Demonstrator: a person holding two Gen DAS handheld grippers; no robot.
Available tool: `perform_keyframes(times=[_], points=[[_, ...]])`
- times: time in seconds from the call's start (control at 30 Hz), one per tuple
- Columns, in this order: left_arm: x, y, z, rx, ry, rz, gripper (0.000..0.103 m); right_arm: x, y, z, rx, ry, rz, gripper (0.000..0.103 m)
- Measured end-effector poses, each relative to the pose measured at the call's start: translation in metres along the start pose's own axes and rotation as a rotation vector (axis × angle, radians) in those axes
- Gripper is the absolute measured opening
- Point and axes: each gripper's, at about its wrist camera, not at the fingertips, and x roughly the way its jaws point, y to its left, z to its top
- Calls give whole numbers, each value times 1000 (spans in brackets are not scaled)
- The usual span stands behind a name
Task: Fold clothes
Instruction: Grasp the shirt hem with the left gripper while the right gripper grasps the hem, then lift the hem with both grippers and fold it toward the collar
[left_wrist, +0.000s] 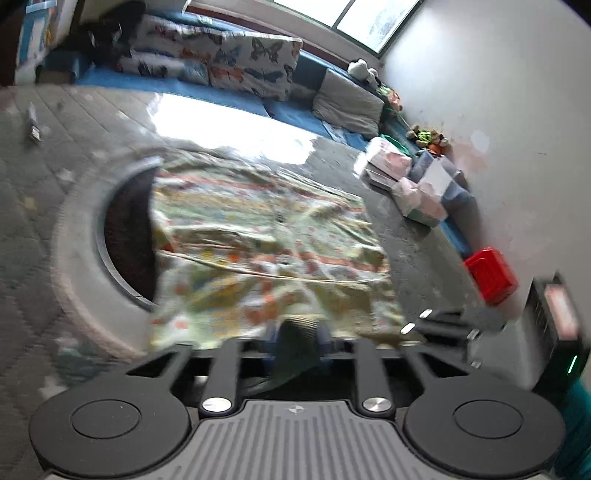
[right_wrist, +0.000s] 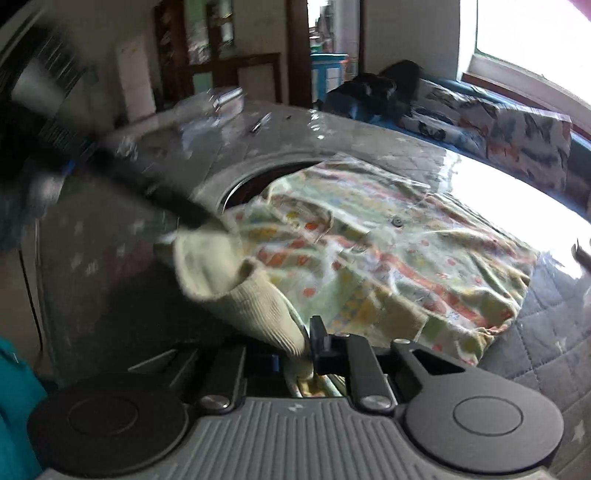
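While the left gripper (left_wrist: 297, 332) pinches the patterned garment (left_wrist: 266, 236), the right gripper (right_wrist: 308, 354) clamps its ribbed cuff (right_wrist: 266, 314) (both blurred).

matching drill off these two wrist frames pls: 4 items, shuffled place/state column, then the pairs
Items:
1. patterned shirt
2. red crate
3. butterfly-print cushion
4. left gripper

Place or state:
A. on the floor against the white wall
B. shut on a bunched fabric edge
C. spread over the grey quilted surface, partly covering a round opening
D. propped on the blue bench under the window

Pairs: 1-C, 2-A, 3-D, 4-B
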Motion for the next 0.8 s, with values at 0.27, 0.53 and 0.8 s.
perform_keyframes(times=[0.27, 0.53, 0.8], points=[[-13, -7, -34, 280, -119, 170, 56, -5, -18, 19, 88, -48, -1, 12], [9, -22, -52, 527, -187, 259, 56, -8, -25, 23, 121, -72, -18, 12], [10, -17, -59, 658, -251, 302, 10, -18, -24, 16, 138, -117, -32, 10]])
